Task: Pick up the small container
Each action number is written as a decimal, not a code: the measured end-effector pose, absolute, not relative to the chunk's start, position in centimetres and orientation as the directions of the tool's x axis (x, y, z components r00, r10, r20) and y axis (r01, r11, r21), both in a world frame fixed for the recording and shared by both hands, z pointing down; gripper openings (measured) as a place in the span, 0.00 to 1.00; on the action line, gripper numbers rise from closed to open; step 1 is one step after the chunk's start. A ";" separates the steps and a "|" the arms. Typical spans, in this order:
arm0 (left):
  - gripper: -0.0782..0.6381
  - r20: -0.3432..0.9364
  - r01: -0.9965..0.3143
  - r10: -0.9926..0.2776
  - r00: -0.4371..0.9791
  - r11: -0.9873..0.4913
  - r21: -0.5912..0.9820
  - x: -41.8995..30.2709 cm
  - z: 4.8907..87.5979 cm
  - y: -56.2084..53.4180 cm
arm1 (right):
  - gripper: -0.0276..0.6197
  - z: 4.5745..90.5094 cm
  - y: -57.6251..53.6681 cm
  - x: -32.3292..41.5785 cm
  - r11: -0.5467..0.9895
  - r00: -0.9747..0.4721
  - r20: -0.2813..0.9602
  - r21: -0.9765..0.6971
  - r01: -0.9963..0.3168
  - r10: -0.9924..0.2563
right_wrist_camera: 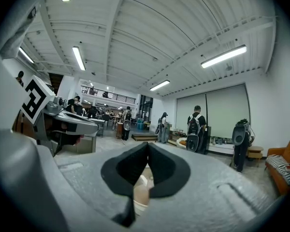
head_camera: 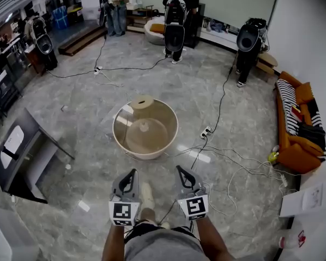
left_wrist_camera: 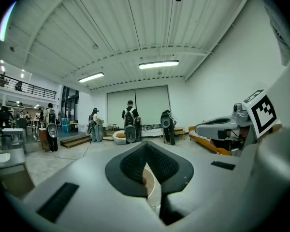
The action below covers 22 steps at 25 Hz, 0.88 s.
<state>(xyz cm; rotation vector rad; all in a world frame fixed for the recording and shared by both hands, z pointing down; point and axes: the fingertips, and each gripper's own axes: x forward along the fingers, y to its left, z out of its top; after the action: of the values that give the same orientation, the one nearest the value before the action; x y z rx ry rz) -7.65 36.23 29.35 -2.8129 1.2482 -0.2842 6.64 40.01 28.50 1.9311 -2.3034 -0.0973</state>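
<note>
Floor (head_camera: pixel 87 97): grey polished stone, veined; bearing a round beige tub (head_camera: pixel 121 139) at centre; white power strip (head_camera: pixel 206 132) just right of it; loose cables (head_camera: pixel 244 170) trailing rightward; orange sofa (head_camera: pixel 293 151) by the right wall; dark table (head_camera: pixel 35 126) at left; wooden step (head_camera: pixel 79 41) far left.
</note>
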 end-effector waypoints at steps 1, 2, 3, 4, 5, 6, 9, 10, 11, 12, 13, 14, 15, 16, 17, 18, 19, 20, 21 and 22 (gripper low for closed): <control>0.13 0.147 -0.728 -0.737 0.660 -0.675 -0.119 -7.3 29.4 35.0 | 0.04 28.5 38.8 7.0 0.176 -0.169 0.061 0.135 -0.975 -0.984; 0.13 0.148 -0.727 -0.735 0.661 -0.677 -0.118 -6.9 29.4 33.7 | 0.05 28.6 37.6 7.2 0.175 -0.168 0.063 0.134 -0.975 -0.984; 0.13 0.149 -0.726 -0.735 0.662 -0.678 -0.116 -6.6 29.4 32.4 | 0.04 28.6 36.3 7.4 0.175 -0.167 0.067 0.133 -0.976 -0.984; 0.13 0.150 -0.726 -0.734 0.662 -0.678 -0.114 -6.3 29.3 31.0 | 0.04 28.6 35.0 7.6 0.176 -0.168 0.074 0.133 -0.975 -0.983; 0.13 0.152 -0.726 -0.733 0.663 -0.679 -0.111 -6.1 29.2 29.5 | 0.05 28.5 33.6 7.7 0.179 -0.169 0.082 0.133 -0.975 -0.982; 0.13 0.153 -0.725 -0.732 0.664 -0.680 -0.108 -5.9 29.1 28.0 | 0.04 28.4 32.2 7.8 0.181 -0.171 0.087 0.132 -0.975 -0.981; 0.13 0.158 -0.723 -0.728 0.667 -0.684 -0.100 -5.5 28.9 23.3 | 0.04 28.3 27.6 8.1 0.182 -0.172 0.081 0.129 -0.975 -0.982; 0.13 0.161 -0.723 -0.727 0.667 -0.685 -0.097 -5.5 29.0 21.7 | 0.04 28.2 26.0 8.2 0.180 -0.171 0.082 0.127 -0.975 -0.982; 0.13 0.166 -0.722 -0.726 0.668 -0.686 -0.093 -5.5 29.0 20.1 | 0.05 28.2 24.5 8.2 0.179 -0.169 0.083 0.124 -0.976 -0.982; 0.13 0.170 -0.722 -0.725 0.668 -0.686 -0.088 -5.6 29.0 18.5 | 0.05 28.1 22.9 8.2 0.177 -0.168 0.085 0.123 -0.976 -0.982; 0.13 0.174 -0.723 -0.725 0.667 -0.685 -0.084 -5.7 29.1 17.0 | 0.04 28.1 21.4 8.2 0.178 -0.168 0.088 0.123 -0.976 -0.982; 0.13 0.177 -0.726 -0.726 0.664 -0.683 -0.080 -5.9 29.2 15.3 | 0.05 28.1 19.8 8.1 0.179 -0.168 0.091 0.124 -0.976 -0.981; 0.13 0.181 -0.728 -0.727 0.662 -0.681 -0.077 -6.0 29.4 13.7 | 0.05 28.2 18.2 8.1 0.181 -0.169 0.097 0.125 -0.975 -0.981; 0.13 0.184 -0.729 -0.728 0.660 -0.680 -0.075 -6.0 29.5 12.2 | 0.05 28.4 16.6 8.1 0.183 -0.170 0.104 0.128 -0.975 -0.980; 0.13 0.187 -0.729 -0.727 0.660 -0.680 -0.073 -6.1 29.7 10.8 | 0.04 28.6 15.2 8.1 0.185 -0.171 0.113 0.129 -0.974 -0.979; 0.13 0.190 -0.728 -0.726 0.661 -0.681 -0.072 -6.1 29.8 9.4 | 0.05 28.7 13.8 8.1 0.187 -0.172 0.119 0.128 -0.974 -0.978; 0.13 0.192 -0.728 -0.725 0.661 -0.682 -0.071 -6.1 30.0 8.1 | 0.05 28.9 12.4 8.1 0.188 -0.174 0.120 0.126 -0.974 -0.978; 0.13 0.193 -0.727 -0.725 0.662 -0.683 -0.070 -6.2 30.1 6.8 | 0.05 29.2 11.1 8.0 0.189 -0.175 0.119 0.126 -0.974 -0.977; 0.13 0.193 -0.727 -0.724 0.662 -0.683 -0.070 -6.3 30.3 5.6 | 0.05 29.4 9.8 8.0 0.190 -0.175 0.120 0.127 -0.974 -0.977; 0.13 0.193 -0.727 -0.724 0.662 -0.683 -0.070 -6.5 30.4 4.4 | 0.05 29.6 8.5 7.8 0.190 -0.175 0.122 0.129 -0.973 -0.977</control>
<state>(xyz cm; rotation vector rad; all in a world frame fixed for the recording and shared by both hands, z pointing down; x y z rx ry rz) -6.46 4.36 30.43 -2.8759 1.2559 -0.3255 7.84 8.53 29.57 1.8939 -2.2806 -0.0314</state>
